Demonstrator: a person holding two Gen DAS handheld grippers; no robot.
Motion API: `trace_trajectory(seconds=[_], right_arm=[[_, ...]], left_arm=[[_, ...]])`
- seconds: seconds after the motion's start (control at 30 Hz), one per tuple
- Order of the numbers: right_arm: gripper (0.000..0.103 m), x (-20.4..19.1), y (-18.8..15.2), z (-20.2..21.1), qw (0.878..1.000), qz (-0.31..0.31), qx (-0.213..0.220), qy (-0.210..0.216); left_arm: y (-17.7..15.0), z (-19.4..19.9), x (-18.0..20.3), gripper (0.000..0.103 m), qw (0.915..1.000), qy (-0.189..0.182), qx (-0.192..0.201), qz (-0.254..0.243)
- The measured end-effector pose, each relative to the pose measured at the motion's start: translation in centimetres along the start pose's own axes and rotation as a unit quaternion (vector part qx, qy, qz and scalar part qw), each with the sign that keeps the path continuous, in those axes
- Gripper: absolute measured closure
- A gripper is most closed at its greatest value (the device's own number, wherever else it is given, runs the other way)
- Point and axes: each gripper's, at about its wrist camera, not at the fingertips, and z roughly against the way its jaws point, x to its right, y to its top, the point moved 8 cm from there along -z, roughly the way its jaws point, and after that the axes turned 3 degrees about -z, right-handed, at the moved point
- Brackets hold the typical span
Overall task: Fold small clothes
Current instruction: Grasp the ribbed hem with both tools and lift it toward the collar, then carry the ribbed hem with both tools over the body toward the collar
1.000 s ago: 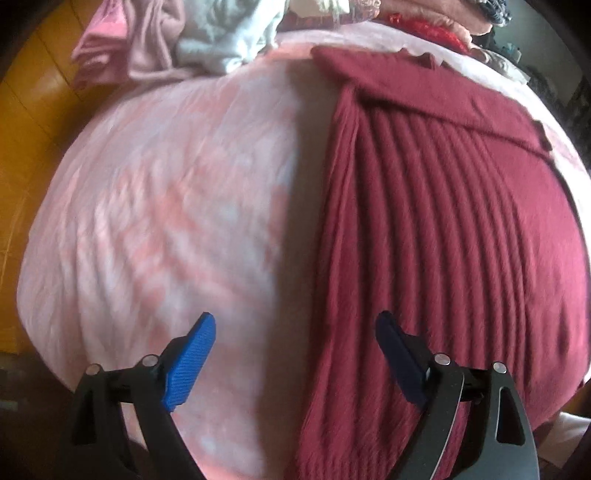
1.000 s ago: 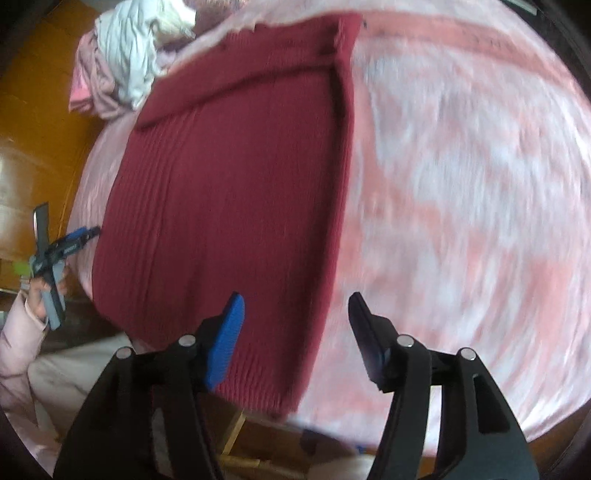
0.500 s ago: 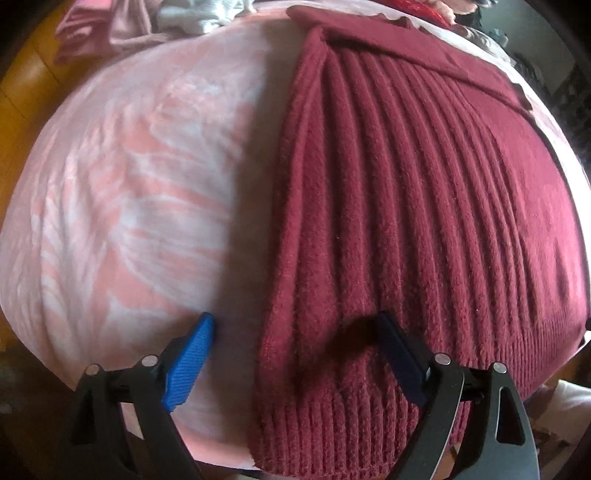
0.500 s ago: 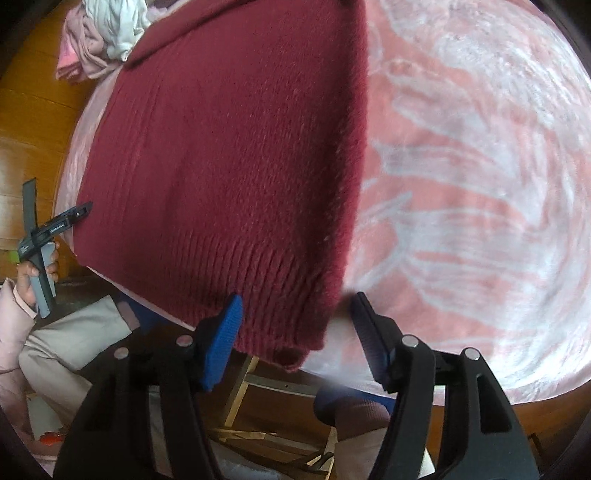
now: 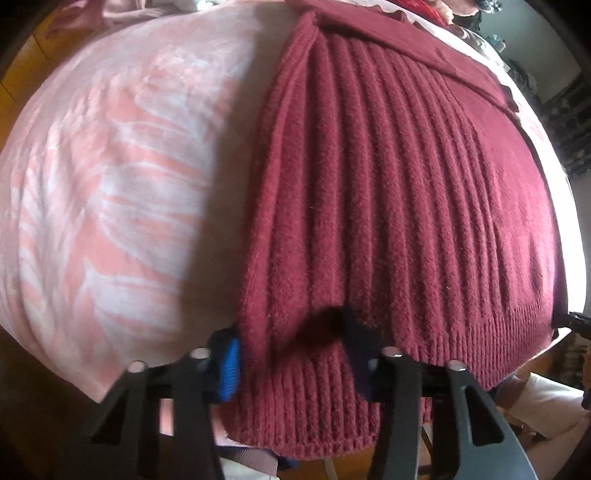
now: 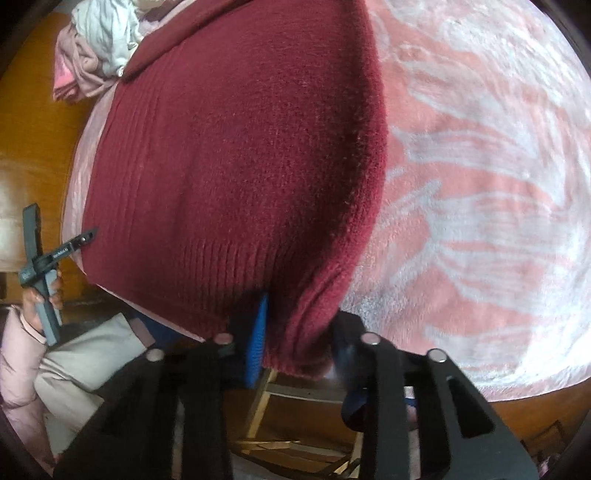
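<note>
A dark red ribbed knit sweater [image 5: 388, 206] lies flat on a pink and white patterned blanket [image 5: 110, 177], its hem at the near edge. My left gripper [image 5: 291, 350] is closed on the sweater's near left hem corner, fabric bunched between the blue pads. My right gripper [image 6: 299, 332] is closed on the near right hem corner of the sweater [image 6: 240, 147], which bulges up between the fingers. The left gripper also shows in the right wrist view [image 6: 40, 266], at the sweater's left edge.
A pile of pink and pale clothes [image 6: 96, 48] sits at the far left corner of the blanket [image 6: 480, 166]. More clothes [image 5: 424, 5] lie along the far edge. Wooden floor [image 6: 33, 122] and a wooden frame [image 6: 266, 406] lie below the near edge.
Both grippers moved down to the sweater's near hem and closed on its two corners, from wide open a second ago.
</note>
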Motion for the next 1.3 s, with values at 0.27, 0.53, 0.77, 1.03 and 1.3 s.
trace_trajectory(seconds=[0.27, 0.53, 0.77, 1.03, 1.3], right_arm=[[0.091, -2.2, 0.7, 3.6, 0.997, 0.013, 0.039, 0.059], [0.091, -2.5, 3.7, 7.6, 0.991, -0.007, 0.074, 0.112], [0.092, -2.1, 9.1, 9.6, 0.988, -0.036, 0.097, 0.112], [0.092, -0.5, 17.7, 9.3, 0.987, -0.076, 0.107, 0.095], [0.097, 2.4, 24.7, 5.8, 0.983, -0.119, 0.098, 0.097]], left_arm=[[-0.4, 3.8, 1.8, 0.094, 0.9977, -0.04, 0.035, 0.043], [2.6, 8.0, 1.9, 0.094, 0.9857, -0.116, 0.078, 0.093], [8.4, 8.9, 1.7, 0.094, 0.9744, -0.131, 0.117, 0.14], [15.6, 7.4, 1.0, 0.094, 0.9679, -0.122, 0.138, 0.171], [22.9, 2.3, -0.7, 0.094, 0.9642, -0.106, 0.144, 0.196]])
